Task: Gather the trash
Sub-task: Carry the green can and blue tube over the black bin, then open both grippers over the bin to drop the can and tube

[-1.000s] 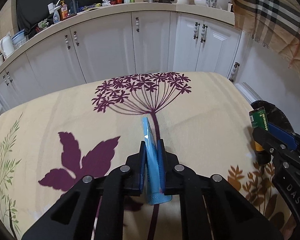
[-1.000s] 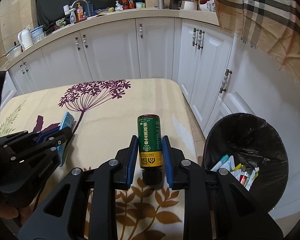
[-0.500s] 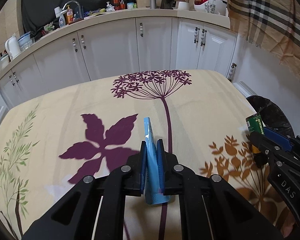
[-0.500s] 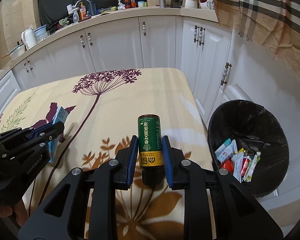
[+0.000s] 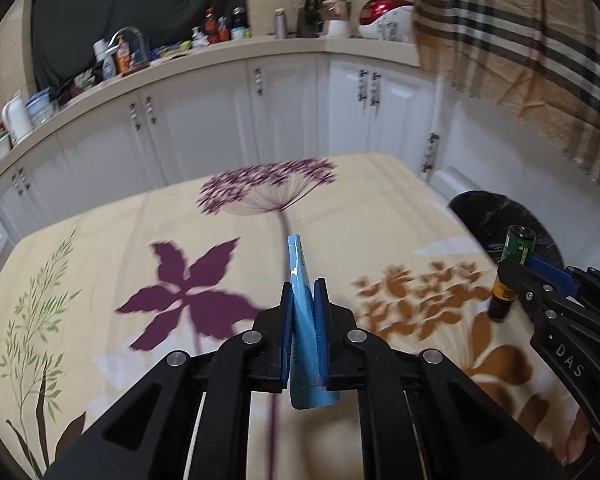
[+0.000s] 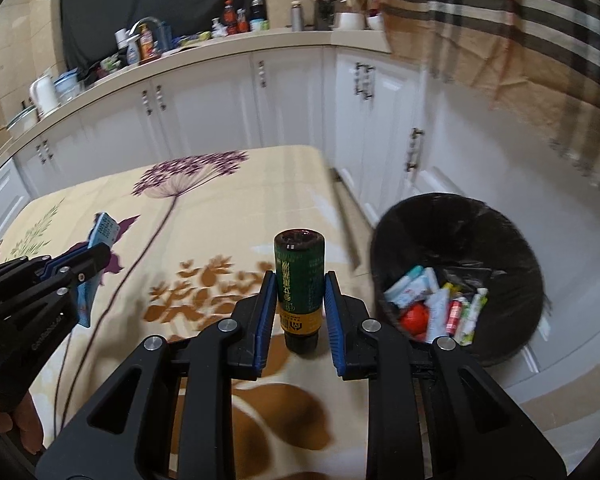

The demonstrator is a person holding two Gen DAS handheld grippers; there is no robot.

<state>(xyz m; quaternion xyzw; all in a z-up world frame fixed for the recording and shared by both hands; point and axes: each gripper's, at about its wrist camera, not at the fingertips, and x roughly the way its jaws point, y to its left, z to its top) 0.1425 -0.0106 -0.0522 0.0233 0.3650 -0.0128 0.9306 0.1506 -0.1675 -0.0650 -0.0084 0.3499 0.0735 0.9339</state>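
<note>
My left gripper (image 5: 303, 292) is shut on a flat light-blue packet (image 5: 300, 280), held edge-up above the floral tablecloth (image 5: 140, 248). My right gripper (image 6: 300, 284) is shut on a green and yellow bottle (image 6: 299, 280), held cap-down over the table's right part. The black-lined trash bin (image 6: 460, 216) stands on the floor right of the table, with several wrappers inside. In the left wrist view the right gripper (image 5: 540, 276) with the bottle (image 5: 518, 246) is at the right, in front of the bin (image 5: 484, 208). In the right wrist view the left gripper (image 6: 96, 256) and packet (image 6: 104, 230) are at the left.
White kitchen cabinets (image 6: 204, 112) run behind the table, with a cluttered counter (image 6: 148, 44) above. A plaid cloth (image 6: 520, 32) hangs at the upper right, above the bin. The table's right edge (image 6: 344, 216) lies between my right gripper and the bin.
Both grippers have pulled back and risen, holding their objects. The bin now shows more fully in the right wrist view and closer to the right gripper.
</note>
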